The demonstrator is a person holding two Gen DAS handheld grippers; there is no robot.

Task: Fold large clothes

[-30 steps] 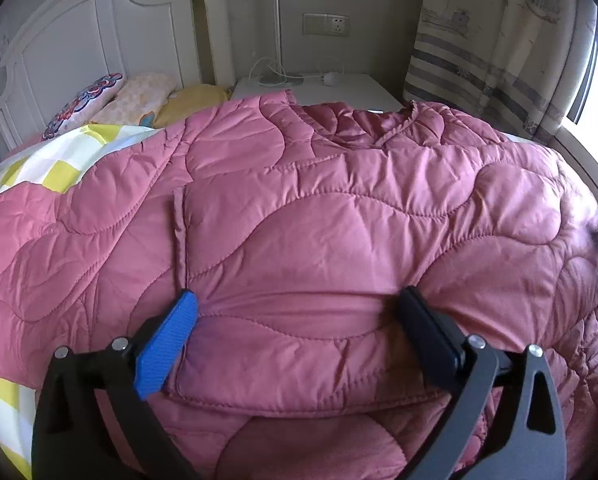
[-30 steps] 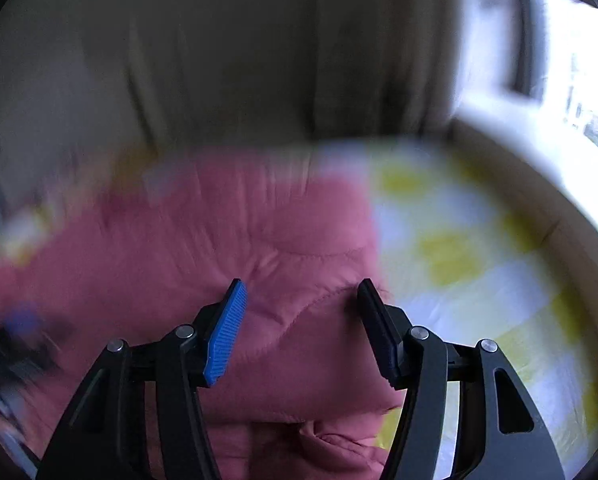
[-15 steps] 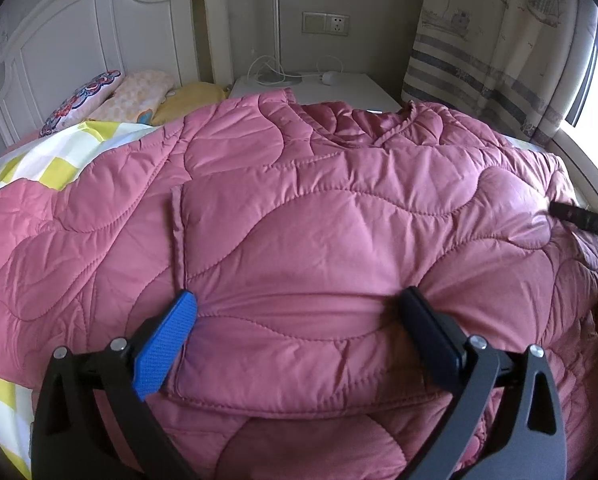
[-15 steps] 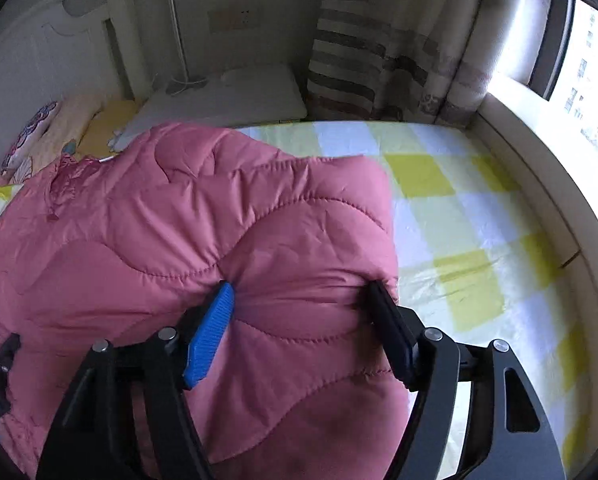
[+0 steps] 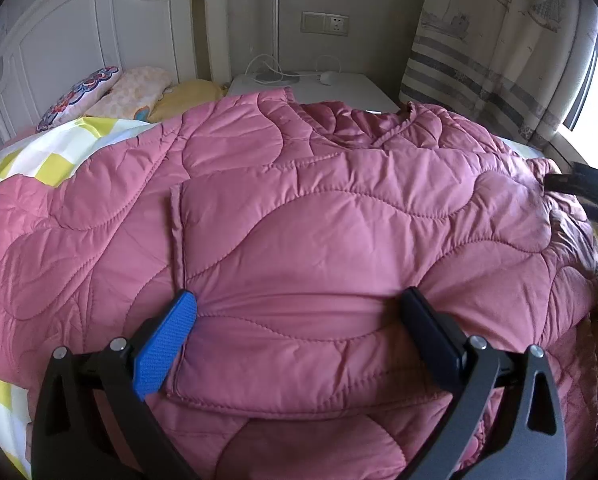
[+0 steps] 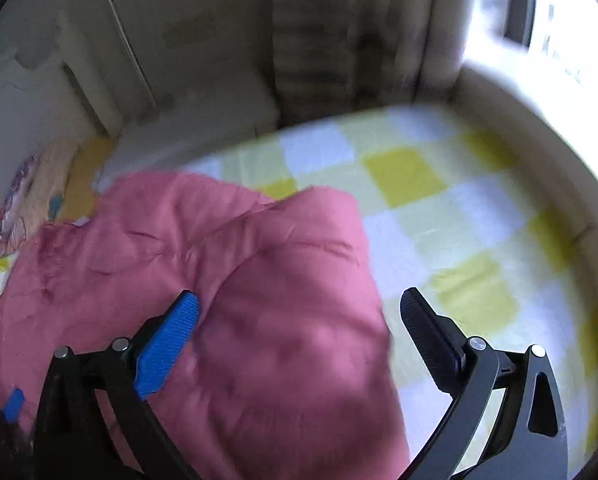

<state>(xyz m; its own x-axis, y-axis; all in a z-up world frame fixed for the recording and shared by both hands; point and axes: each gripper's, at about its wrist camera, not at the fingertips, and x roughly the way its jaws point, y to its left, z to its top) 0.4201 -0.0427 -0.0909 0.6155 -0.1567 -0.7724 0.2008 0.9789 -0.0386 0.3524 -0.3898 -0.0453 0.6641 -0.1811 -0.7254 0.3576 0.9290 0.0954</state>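
Observation:
A pink quilted jacket (image 5: 319, 220) lies spread over the bed, with one side folded across its body. My left gripper (image 5: 299, 300) stands wide open, its fingertips sunk into the puffy fabric near the hem, with a broad band of jacket between them. In the right wrist view, which is blurred, the jacket's folded edge (image 6: 259, 280) lies between the opening jaws of my right gripper (image 6: 299, 300). Its blue pad is close to the fabric and its black pad hangs free over the sheet. A dark part of the right gripper (image 5: 587, 188) shows at the right edge of the left wrist view.
The bed has a yellow and white checked sheet (image 6: 439, 220). Pillows (image 5: 111, 96) lie against a white headboard (image 5: 79, 32). Behind the bed are a white nightstand (image 5: 339, 84) with a cable on it, a striped curtain (image 5: 499, 60) and a bright window ledge (image 6: 539, 120).
My right gripper spread from a grip on the jacket's folded edge to wide open and let it go, and its dark tip came into the left view. The left gripper stayed still.

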